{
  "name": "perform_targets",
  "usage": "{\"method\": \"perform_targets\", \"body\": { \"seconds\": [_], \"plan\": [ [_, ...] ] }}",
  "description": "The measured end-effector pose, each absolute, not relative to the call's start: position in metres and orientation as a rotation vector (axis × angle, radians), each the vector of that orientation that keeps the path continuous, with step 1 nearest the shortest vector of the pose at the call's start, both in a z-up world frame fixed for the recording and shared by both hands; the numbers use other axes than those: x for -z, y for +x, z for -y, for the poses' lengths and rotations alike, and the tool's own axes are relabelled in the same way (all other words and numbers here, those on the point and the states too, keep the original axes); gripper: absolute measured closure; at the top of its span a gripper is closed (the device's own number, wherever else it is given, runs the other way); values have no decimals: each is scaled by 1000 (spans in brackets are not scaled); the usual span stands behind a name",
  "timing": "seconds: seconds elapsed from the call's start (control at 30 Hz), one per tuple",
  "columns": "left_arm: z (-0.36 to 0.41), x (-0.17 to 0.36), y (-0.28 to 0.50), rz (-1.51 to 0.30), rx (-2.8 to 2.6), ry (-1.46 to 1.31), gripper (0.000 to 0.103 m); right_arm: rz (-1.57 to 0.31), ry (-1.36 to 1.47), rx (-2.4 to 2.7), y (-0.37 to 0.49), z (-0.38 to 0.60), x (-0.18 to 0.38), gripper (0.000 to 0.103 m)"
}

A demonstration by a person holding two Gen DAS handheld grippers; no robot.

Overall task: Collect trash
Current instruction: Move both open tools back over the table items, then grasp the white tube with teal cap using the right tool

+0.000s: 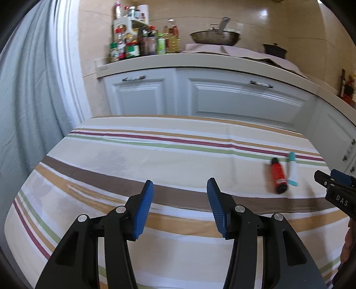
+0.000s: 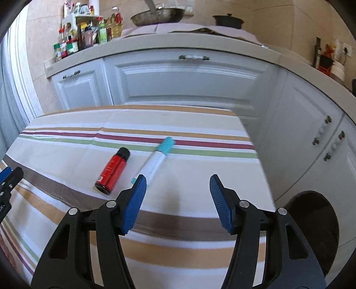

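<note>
Nothing collected yet: red cylindrical bottle with black cap and white tube with teal cap lie on the striped-cloth surface just ahead-left of the right gripper, its jaws open, empty; left gripper likewise

Both fisheye views are bright with soft daylight, apparently entering from the curtain at the left edge of the frame. Glare sheens the tiled wall at upper right of the left wrist view. Shadows are faint; a dim smudge lies on the striped tablecloth between the blue pads. Motion blur smears the red bottle, the marker and the cabinets. Straight edges bow strongly and the corners go black.
</note>
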State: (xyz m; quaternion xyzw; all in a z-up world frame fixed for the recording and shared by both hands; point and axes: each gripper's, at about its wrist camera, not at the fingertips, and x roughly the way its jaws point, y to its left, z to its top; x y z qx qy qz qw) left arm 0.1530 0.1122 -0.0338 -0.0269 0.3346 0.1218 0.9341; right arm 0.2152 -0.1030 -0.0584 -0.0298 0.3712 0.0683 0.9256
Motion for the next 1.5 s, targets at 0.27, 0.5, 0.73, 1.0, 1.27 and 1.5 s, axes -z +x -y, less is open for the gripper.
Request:
{"method": "perform_targets", "body": {
  "seconds": [0.27, 0.5, 0.73, 1.0, 1.27, 1.5],
  "plan": [
    [-149, 41, 158, -707, -302, -80, 52, -808, -88, -128, 241, 77, 70, 45],
    [-163, 49, 165, -733, -310, -88, 50, -871, -84, -105, 265, 67, 82, 45],
    [-162, 51, 169, -741, -296, -92, 49, -901, -96, -100, 273, 69, 91, 54],
    [-145, 51, 172, -750, -254, -85, 49, -897, -97, -129, 266, 79, 88, 82],
    [-108, 48, 179, -753, -177, -73, 49, -880, -65, -111, 256, 101, 82, 82],
    [-66, 47, 187, -757, -95, -58, 49, -861, -53, -78, 249, 129, 81, 82]
  ]
}}
